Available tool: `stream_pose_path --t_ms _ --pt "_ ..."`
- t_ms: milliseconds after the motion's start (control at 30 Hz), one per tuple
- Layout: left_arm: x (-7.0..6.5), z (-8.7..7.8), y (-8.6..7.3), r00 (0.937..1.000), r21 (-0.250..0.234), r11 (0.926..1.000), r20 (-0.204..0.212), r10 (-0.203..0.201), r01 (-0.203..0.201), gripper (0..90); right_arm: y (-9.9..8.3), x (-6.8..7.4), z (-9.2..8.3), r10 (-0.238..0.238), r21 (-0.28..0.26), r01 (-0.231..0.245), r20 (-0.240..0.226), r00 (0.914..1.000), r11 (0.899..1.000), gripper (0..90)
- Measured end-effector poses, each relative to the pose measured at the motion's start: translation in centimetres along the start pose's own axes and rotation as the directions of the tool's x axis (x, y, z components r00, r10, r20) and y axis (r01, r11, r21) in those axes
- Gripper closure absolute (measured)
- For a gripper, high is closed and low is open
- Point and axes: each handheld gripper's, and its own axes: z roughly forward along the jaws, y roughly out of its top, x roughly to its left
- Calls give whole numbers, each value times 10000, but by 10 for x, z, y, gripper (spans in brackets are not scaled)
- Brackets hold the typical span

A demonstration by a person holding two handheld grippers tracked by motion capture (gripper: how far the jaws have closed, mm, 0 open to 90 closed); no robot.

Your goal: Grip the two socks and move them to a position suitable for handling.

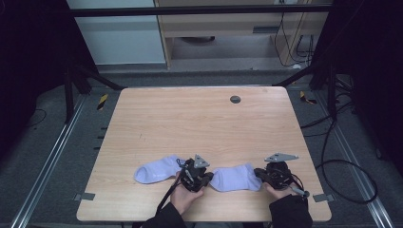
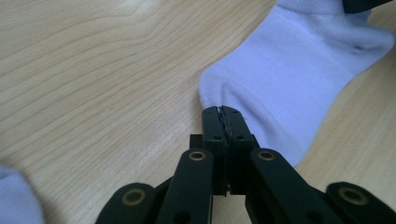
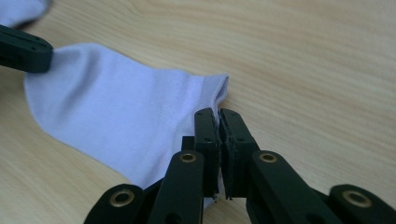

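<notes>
Now pinching — left gripper (image 2: pixel 223 111) and right gripper (image 3: pixel 219 113) clamped on opposite ends of right sock (image 1: pixel 236 177), flat on table (image 1: pixel 199 118).

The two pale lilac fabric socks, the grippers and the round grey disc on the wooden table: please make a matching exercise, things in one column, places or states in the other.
Things:
1. left gripper
2. right gripper
3. far-left pale lilac fabric sock
4. round grey disc

Places or states:
A. lies loose, ungripped
B. near the table's far edge
C. shut on the held sock's left end
D. shut on the held sock's right end

Pairs: 1-C, 2-D, 3-A, 4-B
</notes>
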Motion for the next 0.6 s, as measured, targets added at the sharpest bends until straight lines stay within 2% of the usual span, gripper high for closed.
stream_pose_path --t_ms 200,300,433,467,600 --pt "4 -24 -5 10000 29 10000 55 60 -60 891 11 22 -9 -321 -538 291 -558 9979 9981 867" --pt "7 -36 -11 9998 153 9997 -69 207 -206 891 15 33 -5 -457 -476 420 -817 9956 9980 868" --pt "16 -49 -20 9997 259 9996 -191 137 -132 891 17 42 3 -511 -366 475 -1037 9933 9982 867" --pt "19 -52 -23 9996 326 9994 -232 136 -128 890 17 46 4 -395 -245 369 -1127 9928 9990 867" --pt "30 -55 -35 9993 521 9986 -367 -6 25 890 17 53 14 -520 -159 503 -1371 9892 9986 865"
